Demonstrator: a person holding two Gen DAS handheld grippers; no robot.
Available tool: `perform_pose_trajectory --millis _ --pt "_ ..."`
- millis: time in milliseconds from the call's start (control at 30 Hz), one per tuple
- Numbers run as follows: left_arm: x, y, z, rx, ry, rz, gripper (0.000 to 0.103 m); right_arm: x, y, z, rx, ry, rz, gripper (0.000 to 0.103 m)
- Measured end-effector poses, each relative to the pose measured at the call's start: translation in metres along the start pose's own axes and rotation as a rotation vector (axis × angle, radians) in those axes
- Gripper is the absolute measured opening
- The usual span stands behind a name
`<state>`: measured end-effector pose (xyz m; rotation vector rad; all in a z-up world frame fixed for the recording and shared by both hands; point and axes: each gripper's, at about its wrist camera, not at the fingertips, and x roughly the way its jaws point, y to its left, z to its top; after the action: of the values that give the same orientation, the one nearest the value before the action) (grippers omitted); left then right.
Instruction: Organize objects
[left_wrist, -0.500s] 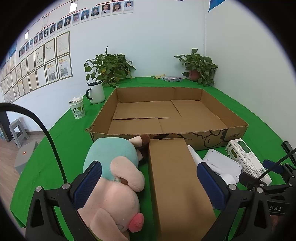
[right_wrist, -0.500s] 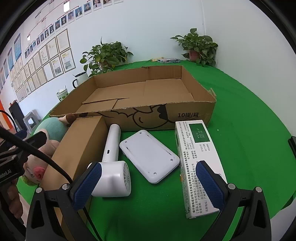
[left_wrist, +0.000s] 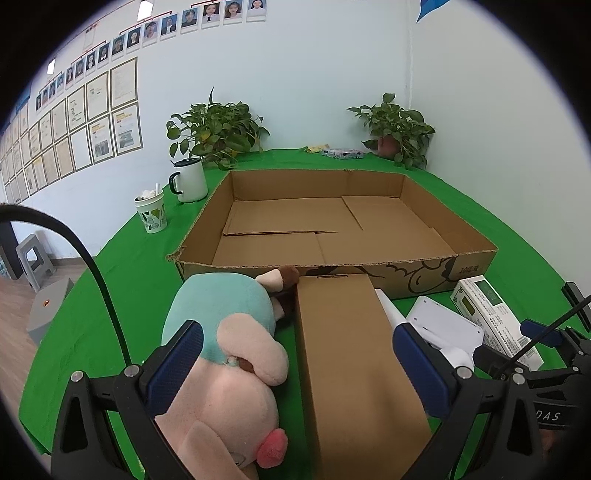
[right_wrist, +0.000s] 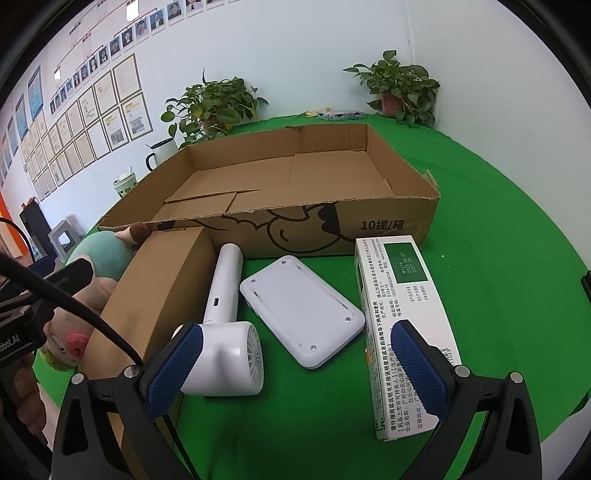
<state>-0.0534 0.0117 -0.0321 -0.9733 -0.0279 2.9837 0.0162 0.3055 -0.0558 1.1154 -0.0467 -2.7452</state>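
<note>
Between and just beyond our spread, empty left claw lie the soft, light plush pig and the stiff closed carton, so we would pinch the carton across its long sides, where it resists crushing.

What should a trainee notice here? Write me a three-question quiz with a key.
1. True or false: the cardboard tray holds nothing.
2. What lies between the hair dryer and the medicine box? A) a mug B) the flat white device C) a plush toy
3. Fill in: the left tool and the right tool both have jaws standing ____.
Key: 1 true; 2 B; 3 open.
</note>
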Motion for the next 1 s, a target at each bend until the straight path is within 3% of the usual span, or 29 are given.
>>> perform_pose_trajectory --millis 633,1000 --pt "-0.009 0.002 -0.001 -0.003 0.012 -0.016 0.102 -0.012 0.004 -0.003 -0.006 0.001 -0.007 0.102" --pt "-0.016 0.006 -0.002 -0.006 0.011 -0.059 0.102 -0.021 0.020 -0.003 -0.050 0.002 0.058 0.102"
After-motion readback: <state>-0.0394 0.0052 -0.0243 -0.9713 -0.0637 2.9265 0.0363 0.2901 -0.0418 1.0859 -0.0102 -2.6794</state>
